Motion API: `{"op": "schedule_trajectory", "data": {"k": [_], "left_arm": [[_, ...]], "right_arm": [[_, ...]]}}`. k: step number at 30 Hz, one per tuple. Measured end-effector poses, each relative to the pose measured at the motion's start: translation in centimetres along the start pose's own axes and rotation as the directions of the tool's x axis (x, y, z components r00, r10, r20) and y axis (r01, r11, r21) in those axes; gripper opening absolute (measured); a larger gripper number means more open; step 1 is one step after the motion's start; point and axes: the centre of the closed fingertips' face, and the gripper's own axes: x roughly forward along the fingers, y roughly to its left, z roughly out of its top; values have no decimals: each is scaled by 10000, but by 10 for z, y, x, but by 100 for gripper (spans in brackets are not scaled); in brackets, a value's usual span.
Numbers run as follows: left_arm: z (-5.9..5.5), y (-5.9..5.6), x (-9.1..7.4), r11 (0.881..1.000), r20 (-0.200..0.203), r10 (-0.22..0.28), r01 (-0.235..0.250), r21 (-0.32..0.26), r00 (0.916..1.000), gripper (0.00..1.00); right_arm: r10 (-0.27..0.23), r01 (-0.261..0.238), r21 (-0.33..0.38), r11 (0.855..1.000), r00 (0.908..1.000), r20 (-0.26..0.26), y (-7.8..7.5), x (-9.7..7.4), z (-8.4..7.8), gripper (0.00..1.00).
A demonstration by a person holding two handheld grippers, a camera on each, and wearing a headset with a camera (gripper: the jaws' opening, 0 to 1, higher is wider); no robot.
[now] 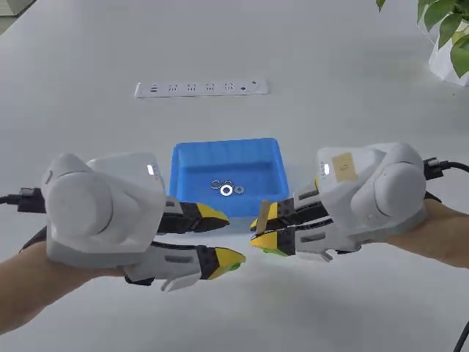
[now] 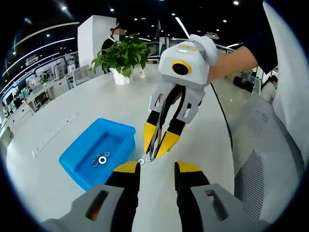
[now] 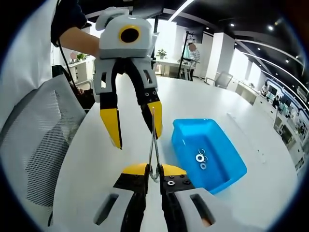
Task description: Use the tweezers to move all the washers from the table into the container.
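Observation:
My right gripper (image 3: 153, 170) is shut on slim metal tweezers (image 3: 153, 137), which point away from it toward my left gripper (image 3: 136, 137). In the left gripper view the tweezers (image 2: 154, 142) reach down from the right gripper (image 2: 158, 147), their tips just above two small washers (image 2: 141, 161) on the white table beside the blue container (image 2: 79, 162). Three washers (image 1: 226, 189) lie inside the container (image 1: 227, 150). My left gripper (image 1: 223, 236) stands open and holds nothing, tip to tip with the right gripper (image 1: 258, 233) in front of the container.
A white power strip (image 1: 201, 89) lies on the table beyond the container. A potted plant (image 1: 448, 37) stands at the far right corner. A grey mesh chair (image 3: 43, 145) is beside the table. People stand further off in the office.

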Motion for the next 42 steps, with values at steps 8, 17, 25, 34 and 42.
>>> {"op": "schedule_trajectory", "data": {"k": [8, 17, 25, 34, 42], "left_arm": [[-8, -2, -16, 9972, 283, 385, -366, -648, 9989, 41], [-16, -7, -34, 9893, 639, 750, -662, -1300, 9951, 52], [-28, -11, -42, 9814, 647, 1020, -898, -1698, 9927, 62], [-34, -7, -53, 9649, 754, 1455, -1246, -2313, 9865, 71], [-42, -5, -59, 9506, 703, 1793, -1544, -2693, 9813, 76]], "right_arm": [[-101, 101, 15, 9999, 9997, 234, -3, -13, 21, 10], [-219, 222, -143, 9996, 9994, 251, -8, -20, 37, 10], [-425, 441, -401, 9982, 9983, 399, -26, -25, 59, 10], [-757, 780, -468, 9959, 9960, 478, -56, -17, 66, 10], [-1078, 1090, -286, 9936, 9933, 407, -83, 1, 62, 10]]}}
